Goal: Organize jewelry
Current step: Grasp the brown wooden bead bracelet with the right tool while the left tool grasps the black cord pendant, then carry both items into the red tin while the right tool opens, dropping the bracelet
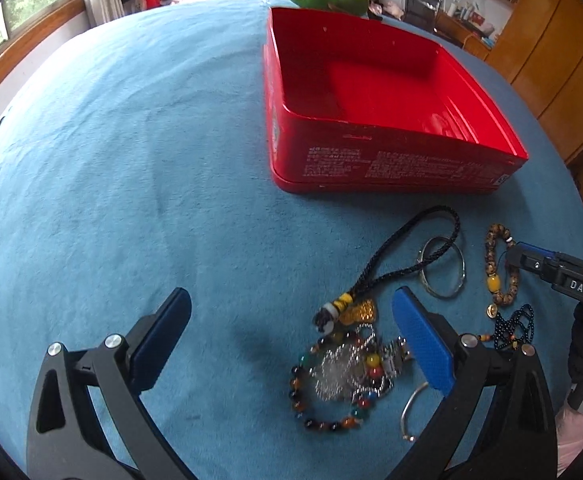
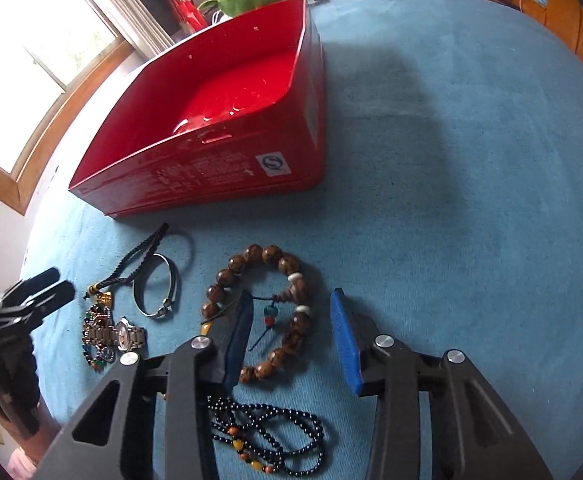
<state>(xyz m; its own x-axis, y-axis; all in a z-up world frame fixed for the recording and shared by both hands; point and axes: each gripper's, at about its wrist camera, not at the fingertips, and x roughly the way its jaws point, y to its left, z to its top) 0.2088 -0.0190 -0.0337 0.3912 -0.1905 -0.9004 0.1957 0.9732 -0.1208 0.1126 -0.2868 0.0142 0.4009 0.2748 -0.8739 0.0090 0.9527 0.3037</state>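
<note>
**Blue bedspread, empty tin, everything still to sort**

I'm working over a blue plush blanket (image 1: 131,160) in a bedroom, window to one side, wooden cupboards to the other. The red box (image 1: 371,168) sits open beyond the jewelry and, as far as I can see, holds nothing, so I judge the task barely begun.

All the pieces lie loose on the blanket: a black cord pendant (image 1: 407,268), a silver bangle (image 1: 443,272), a multicoloured bead bracelet (image 1: 331,396) tangled with a watch (image 2: 125,334), a dark bead necklace (image 2: 267,436), and the brown wooden bracelet (image 2: 259,308).

My right gripper (image 2: 287,340) straddles the right side of that wooden bracelet, one pad inside the loop and one outside. The jaws are partly spread and the pads do not appear to be pressing on the beads, so it isn't gripped yet.

My left gripper (image 1: 287,344) hovers wide open above the colourful bracelet and watch, holding nothing.
</note>
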